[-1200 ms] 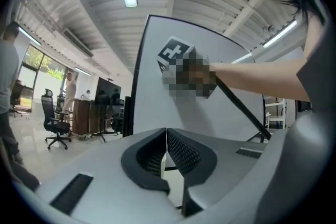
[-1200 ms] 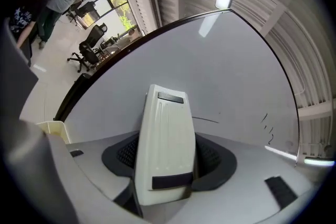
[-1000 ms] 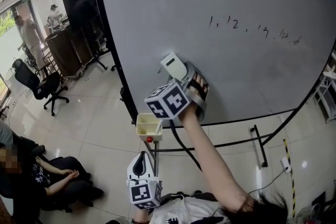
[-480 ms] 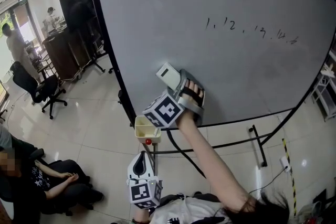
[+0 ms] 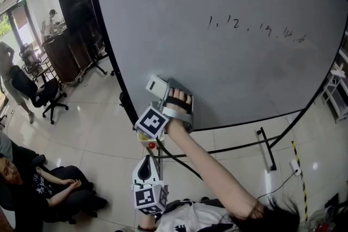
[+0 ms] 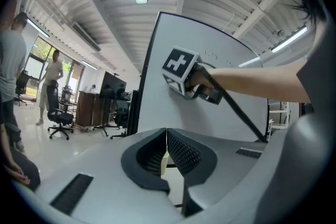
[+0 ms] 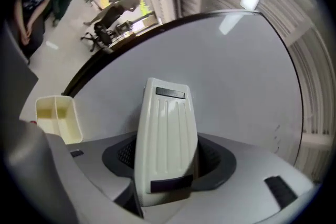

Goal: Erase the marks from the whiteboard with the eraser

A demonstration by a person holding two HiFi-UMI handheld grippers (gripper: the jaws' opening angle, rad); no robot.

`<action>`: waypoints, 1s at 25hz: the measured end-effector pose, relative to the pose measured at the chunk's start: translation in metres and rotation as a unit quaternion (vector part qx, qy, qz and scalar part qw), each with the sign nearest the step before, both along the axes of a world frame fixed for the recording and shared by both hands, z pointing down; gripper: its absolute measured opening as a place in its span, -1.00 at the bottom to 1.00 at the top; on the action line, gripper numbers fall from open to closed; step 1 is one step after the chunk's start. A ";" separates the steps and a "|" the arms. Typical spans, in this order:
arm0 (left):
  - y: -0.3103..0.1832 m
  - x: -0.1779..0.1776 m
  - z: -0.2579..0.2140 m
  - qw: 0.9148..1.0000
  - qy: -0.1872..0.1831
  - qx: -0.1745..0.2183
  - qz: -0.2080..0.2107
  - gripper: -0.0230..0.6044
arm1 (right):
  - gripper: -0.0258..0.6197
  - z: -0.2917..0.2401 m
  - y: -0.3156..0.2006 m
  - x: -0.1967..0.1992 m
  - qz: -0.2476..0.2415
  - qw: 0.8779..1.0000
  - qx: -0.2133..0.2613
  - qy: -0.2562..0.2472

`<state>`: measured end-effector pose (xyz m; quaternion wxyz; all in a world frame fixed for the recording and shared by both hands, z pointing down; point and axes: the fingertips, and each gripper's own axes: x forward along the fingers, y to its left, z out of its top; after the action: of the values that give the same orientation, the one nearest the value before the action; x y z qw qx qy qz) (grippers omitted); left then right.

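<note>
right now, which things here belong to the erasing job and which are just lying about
Job: whiteboard; written marks; eraser, clamped in the right tool.

Lying about: yellow tray by the board's lower corner; office chair; left tool, shut, holding nothing.

Large pale grey whiteboard [image 5: 244,79] in a thin black frame, standing upright. Row of small black handwritten marks [image 5: 255,31] in the board's upper right, unerased. Cream ribbed plastic eraser [image 5: 156,86] with dark end strips, clamped in the right gripper [image 5: 163,95] at the board's lower left, well apart from the marks
</note>
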<state>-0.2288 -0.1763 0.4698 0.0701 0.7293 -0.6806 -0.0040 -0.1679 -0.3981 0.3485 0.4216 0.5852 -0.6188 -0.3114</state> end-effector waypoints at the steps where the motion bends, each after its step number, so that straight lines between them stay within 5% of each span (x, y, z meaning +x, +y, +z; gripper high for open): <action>1: 0.002 0.000 -0.001 1.000 0.000 0.001 -0.002 -0.93 | -0.05 0.010 0.000 -0.005 -0.006 1.000 -0.008 0.015; 8: 0.010 -0.026 0.007 0.999 0.003 -0.007 -0.036 -0.93 | -0.05 -0.058 -0.005 0.045 0.042 0.993 0.022 -0.109; 15: 0.011 -0.019 0.000 0.999 0.007 0.006 -0.032 -0.93 | -0.05 0.029 0.001 0.000 0.001 1.000 -0.031 0.006; 21: 0.011 -0.024 0.007 0.999 0.010 -0.006 -0.037 -0.93 | -0.05 -0.050 -0.004 0.042 0.036 0.994 0.009 -0.103; 25: 0.008 -0.017 0.005 0.999 0.010 -0.002 -0.030 -0.93 | -0.05 -0.020 -0.001 0.029 0.026 0.998 -0.016 -0.062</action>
<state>-0.2460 -0.1683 0.4746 0.0781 0.7083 -0.7014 -0.0121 -0.1392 -0.3994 0.3281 0.3998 0.6124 -0.6333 -0.2532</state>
